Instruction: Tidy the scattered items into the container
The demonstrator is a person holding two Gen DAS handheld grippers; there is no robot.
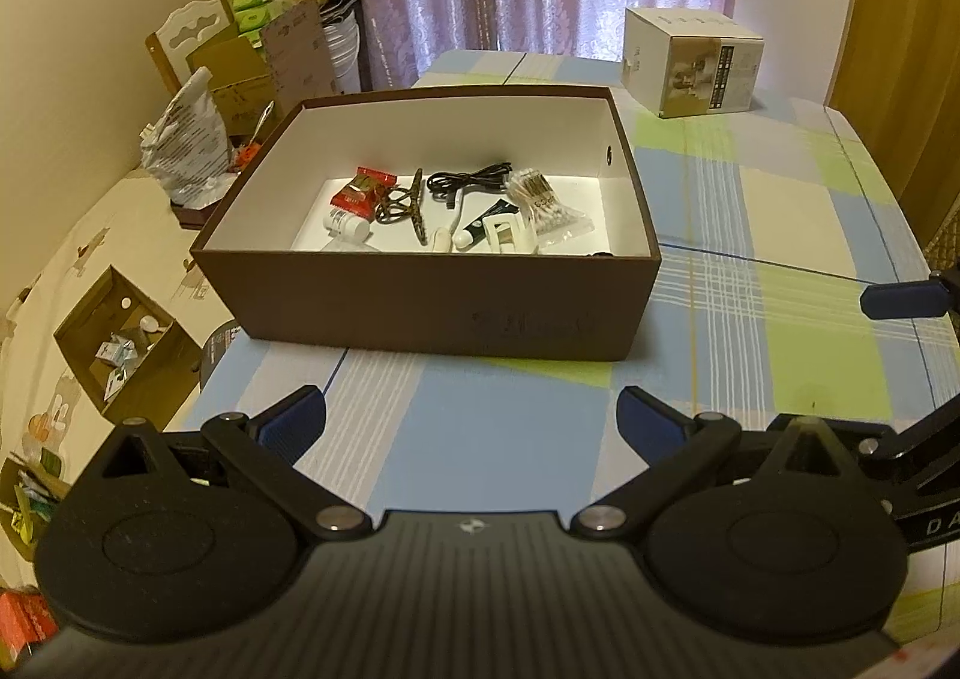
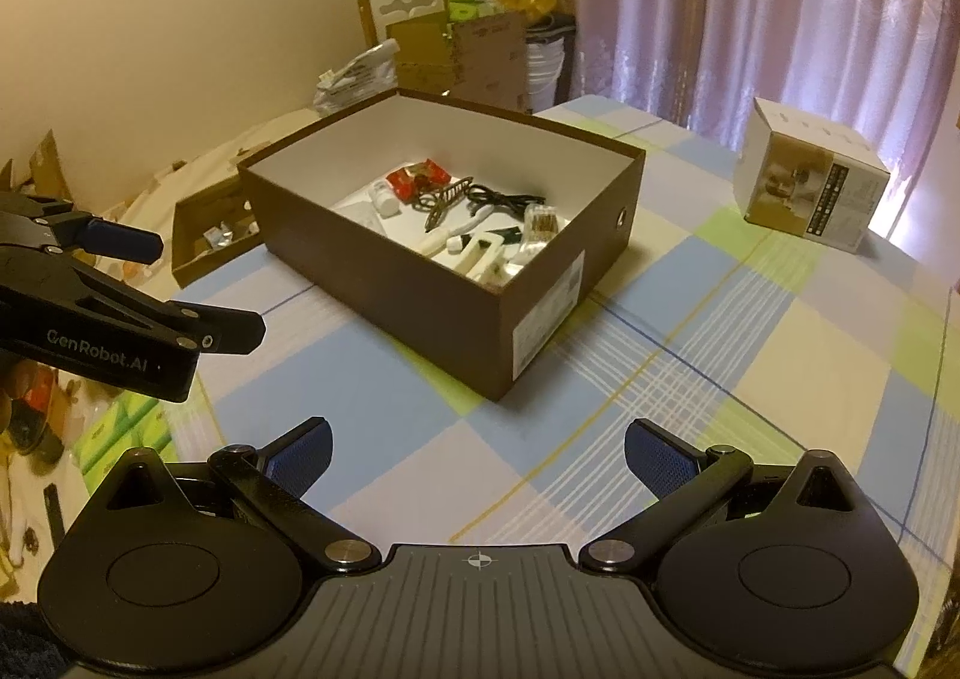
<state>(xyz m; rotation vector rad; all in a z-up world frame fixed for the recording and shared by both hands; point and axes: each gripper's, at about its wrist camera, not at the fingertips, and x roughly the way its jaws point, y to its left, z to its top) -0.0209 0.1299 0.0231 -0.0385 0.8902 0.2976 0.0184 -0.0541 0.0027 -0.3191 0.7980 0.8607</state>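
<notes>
Both my left gripper point(image 1: 471, 418) and right gripper point(image 2: 477, 451) hang wide and empty above the tablecloth point(image 1: 750, 235). The small things lie inside the brown box point(image 1: 432, 301).

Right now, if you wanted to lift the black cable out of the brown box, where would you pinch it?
Probably at the middle of the coiled black cable, where its loops bunch together. Come straight down from above, since the tall walls of the brown cardboard box block any sideways approach. Both the left gripper and right gripper are open and empty.
</notes>
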